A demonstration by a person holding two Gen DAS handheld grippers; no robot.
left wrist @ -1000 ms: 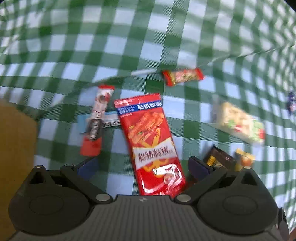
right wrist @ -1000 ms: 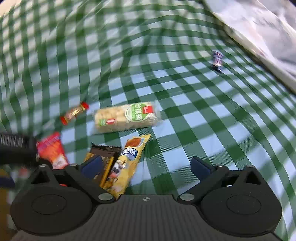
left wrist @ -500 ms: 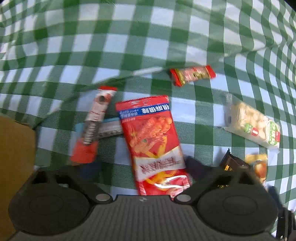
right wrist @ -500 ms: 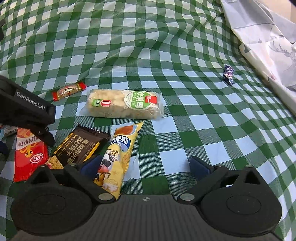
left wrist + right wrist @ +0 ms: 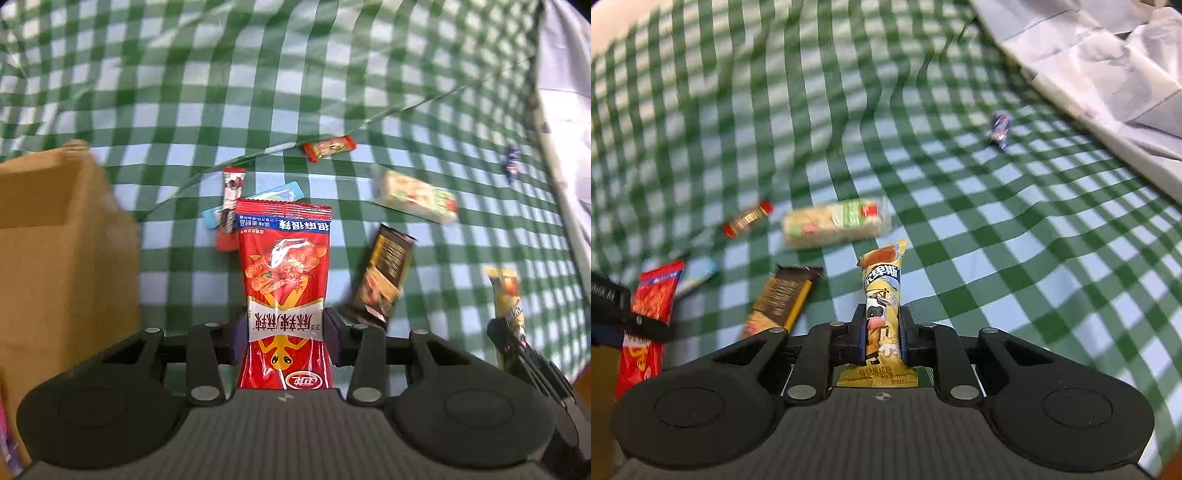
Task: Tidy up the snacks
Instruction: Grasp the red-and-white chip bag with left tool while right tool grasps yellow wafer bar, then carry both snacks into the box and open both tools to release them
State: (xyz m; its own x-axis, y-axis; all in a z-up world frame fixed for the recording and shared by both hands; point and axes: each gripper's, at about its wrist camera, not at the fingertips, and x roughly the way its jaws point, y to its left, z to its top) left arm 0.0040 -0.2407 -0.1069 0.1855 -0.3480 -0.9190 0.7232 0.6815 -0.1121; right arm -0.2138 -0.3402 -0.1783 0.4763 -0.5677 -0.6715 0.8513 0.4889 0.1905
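The left gripper (image 5: 283,334) is clenched on the red snack packet (image 5: 283,280), whose long axis is carried straight forward along the fingers. The right gripper (image 5: 882,332) is likewise closed on the yellow wafer stick (image 5: 882,291), pointed ahead in the same way. The cardboard box (image 5: 59,251) is seen just to the left of the left gripper, so that hand is judged nearer for a drop. The brown bar (image 5: 384,277), pale cracker pack (image 5: 413,195) and small red candy (image 5: 328,147) are left on the checked cloth (image 5: 295,74)
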